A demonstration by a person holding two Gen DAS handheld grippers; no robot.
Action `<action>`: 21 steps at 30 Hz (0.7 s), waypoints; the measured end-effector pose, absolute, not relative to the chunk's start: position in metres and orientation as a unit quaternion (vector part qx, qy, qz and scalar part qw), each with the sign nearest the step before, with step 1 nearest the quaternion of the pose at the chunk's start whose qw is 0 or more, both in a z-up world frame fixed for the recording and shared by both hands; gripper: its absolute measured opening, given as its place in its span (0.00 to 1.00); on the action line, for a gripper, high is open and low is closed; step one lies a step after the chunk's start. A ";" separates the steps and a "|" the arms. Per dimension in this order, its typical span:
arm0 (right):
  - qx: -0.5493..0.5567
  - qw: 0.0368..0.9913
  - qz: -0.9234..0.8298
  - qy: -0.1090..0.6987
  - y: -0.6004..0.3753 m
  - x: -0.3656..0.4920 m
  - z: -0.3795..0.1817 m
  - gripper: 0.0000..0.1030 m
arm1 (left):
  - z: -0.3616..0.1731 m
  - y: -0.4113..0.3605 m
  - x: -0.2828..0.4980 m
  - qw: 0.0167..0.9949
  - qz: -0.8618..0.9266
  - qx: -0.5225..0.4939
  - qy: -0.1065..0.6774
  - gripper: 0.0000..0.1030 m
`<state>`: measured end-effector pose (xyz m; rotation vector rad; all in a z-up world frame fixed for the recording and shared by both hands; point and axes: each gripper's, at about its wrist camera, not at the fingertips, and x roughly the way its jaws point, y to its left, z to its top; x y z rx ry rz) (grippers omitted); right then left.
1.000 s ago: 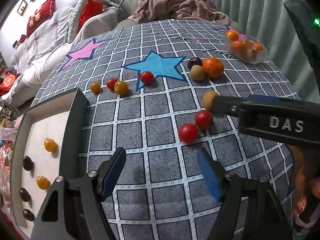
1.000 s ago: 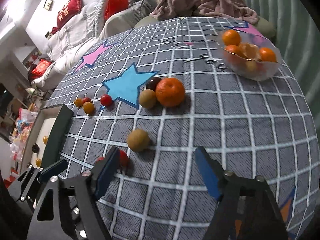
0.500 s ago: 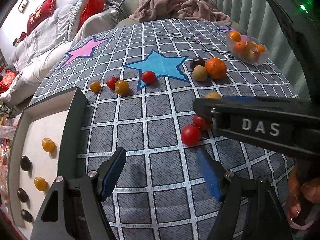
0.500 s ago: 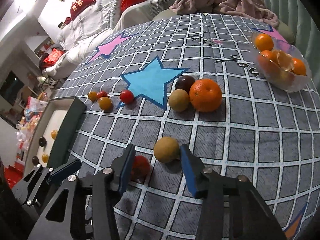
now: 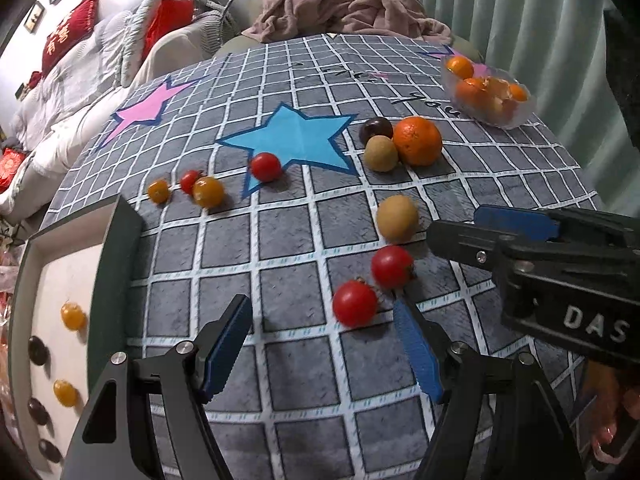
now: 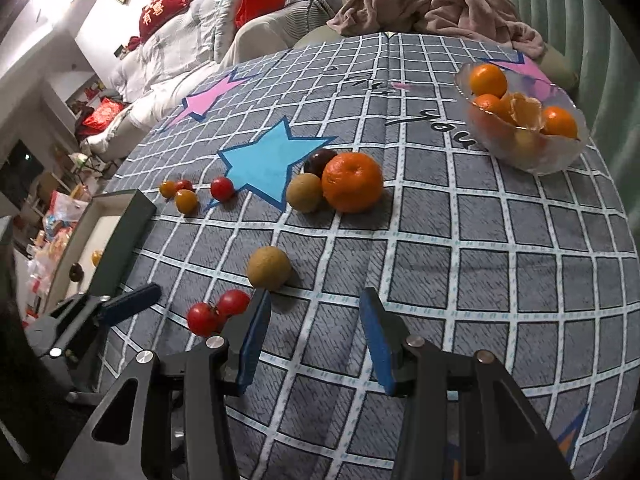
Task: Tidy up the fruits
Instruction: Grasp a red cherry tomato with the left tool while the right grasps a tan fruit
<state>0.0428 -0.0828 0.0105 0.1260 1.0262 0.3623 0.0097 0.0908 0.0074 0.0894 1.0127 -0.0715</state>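
The fruits lie scattered on a round table under a grey checked cloth (image 6: 500,280) printed with stars. Nearest the grippers, 2 red cherry tomatoes (image 5: 355,304) sit touching each other, with a tan round fruit (image 6: 269,268) just beyond them. Farther back, a large orange (image 6: 352,188) rests against a second tan fruit (image 6: 306,193) and a dark plum (image 6: 318,160). Beside the blue star (image 6: 268,160), a lone red tomato (image 6: 222,189) lies apart from a small cluster of 2 yellow tomatoes and 1 red one (image 5: 192,190). At the far right edge, a clear glass bowl (image 6: 560,160) holds several oranges and peeled segments.

At the left edge, a dark-rimmed tray (image 5: 120,248) with a pale floor holds 2 yellow tomatoes (image 5: 73,316) and a few dark round fruits (image 5: 38,351).

The right gripper (image 6: 316,320) points down at the cloth with its blue pads partly apart and nothing between them; its left pad stands just beside the tan fruit and the nearer tomatoes, and contact is unclear. The left gripper (image 5: 324,340) hovers over the cloth with its jaws well apart and empty, its right pad just beside the closest tomato. A person's hand (image 5: 612,412) shows at the lower right of the left wrist view.
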 end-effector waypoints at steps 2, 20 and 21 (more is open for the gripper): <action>0.067 0.851 0.179 0.489 -0.081 0.045 0.011 0.49 | 0.007 0.092 0.013 0.874 -0.034 0.036 0.483 0.72; 0.107 0.827 0.225 0.505 -0.057 0.055 0.008 0.24 | 0.010 0.092 0.013 0.875 -0.077 0.014 0.478 0.21; 0.113 0.827 0.223 0.504 -0.061 0.052 0.008 0.24 | 0.010 0.093 0.012 0.874 -0.077 0.009 0.479 0.21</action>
